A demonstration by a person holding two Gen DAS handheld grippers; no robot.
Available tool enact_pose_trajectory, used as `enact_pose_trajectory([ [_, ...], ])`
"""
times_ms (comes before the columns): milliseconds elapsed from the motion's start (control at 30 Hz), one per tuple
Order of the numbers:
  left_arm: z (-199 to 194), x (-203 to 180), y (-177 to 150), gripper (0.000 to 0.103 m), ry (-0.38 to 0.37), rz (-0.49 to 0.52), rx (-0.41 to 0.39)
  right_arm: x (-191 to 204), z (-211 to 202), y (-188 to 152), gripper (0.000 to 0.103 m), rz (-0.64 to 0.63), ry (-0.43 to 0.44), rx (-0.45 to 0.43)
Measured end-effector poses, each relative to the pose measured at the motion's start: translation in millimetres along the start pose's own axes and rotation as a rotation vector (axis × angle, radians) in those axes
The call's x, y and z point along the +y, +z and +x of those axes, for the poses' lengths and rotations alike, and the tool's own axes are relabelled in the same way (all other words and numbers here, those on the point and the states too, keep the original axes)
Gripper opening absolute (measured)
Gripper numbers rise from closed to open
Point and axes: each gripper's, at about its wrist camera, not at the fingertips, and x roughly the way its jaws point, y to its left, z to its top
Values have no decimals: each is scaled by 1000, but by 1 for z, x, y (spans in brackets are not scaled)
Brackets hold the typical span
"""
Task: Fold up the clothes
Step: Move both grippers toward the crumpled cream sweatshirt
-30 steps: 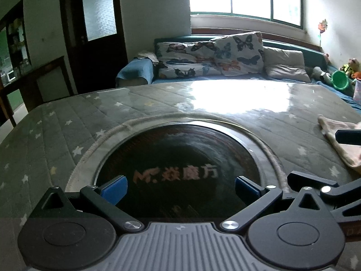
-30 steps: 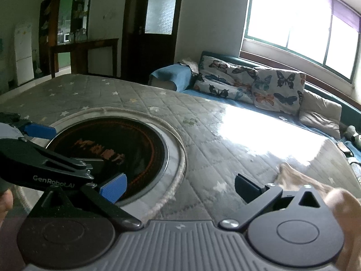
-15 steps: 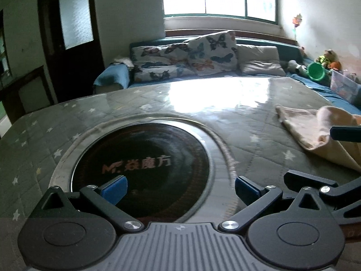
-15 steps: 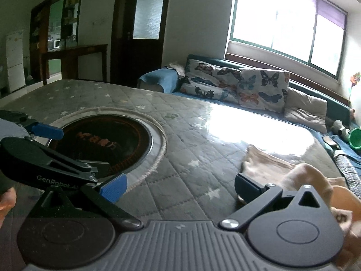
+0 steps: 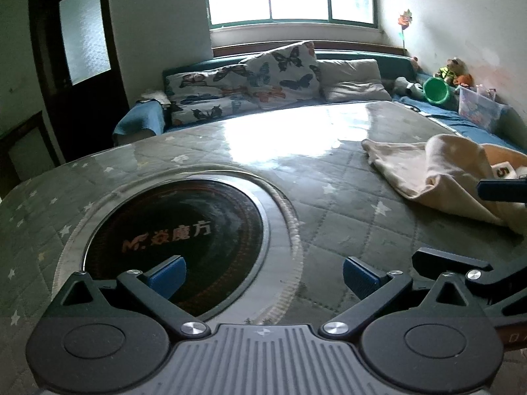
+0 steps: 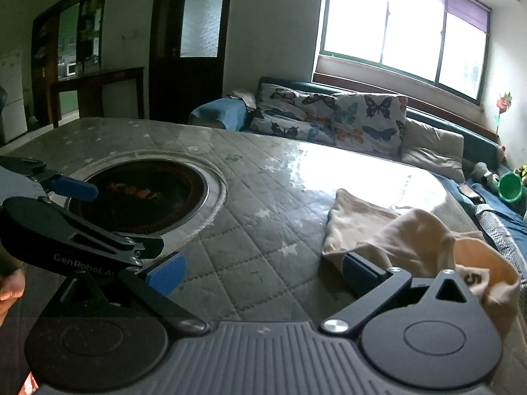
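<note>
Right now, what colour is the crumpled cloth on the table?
Cream crumpled cloth, clearest in the right wrist view.

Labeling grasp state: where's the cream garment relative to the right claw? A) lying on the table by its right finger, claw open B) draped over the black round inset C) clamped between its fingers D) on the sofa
A: the cream garment lies crumpled on the quilted table beside the open right claw, nothing between its fingers.

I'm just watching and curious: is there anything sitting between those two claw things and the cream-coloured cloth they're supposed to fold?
Nothing visible does. The cream garment lies crumpled on the quilted table cover, and the open right gripper is right at its near edge. The open left gripper has only bare cover between it and the garment.
</note>
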Motion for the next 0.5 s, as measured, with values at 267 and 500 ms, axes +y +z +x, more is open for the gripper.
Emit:
enact_pose_trajectory([
  [267, -3, -15, 0, 103, -9, 42, 1, -8, -9, -9, 102, 19, -17, 12],
  [500, -6, -22, -1, 103, -38, 47, 2, -7, -21, -11, 99, 5, -45, 15],
])
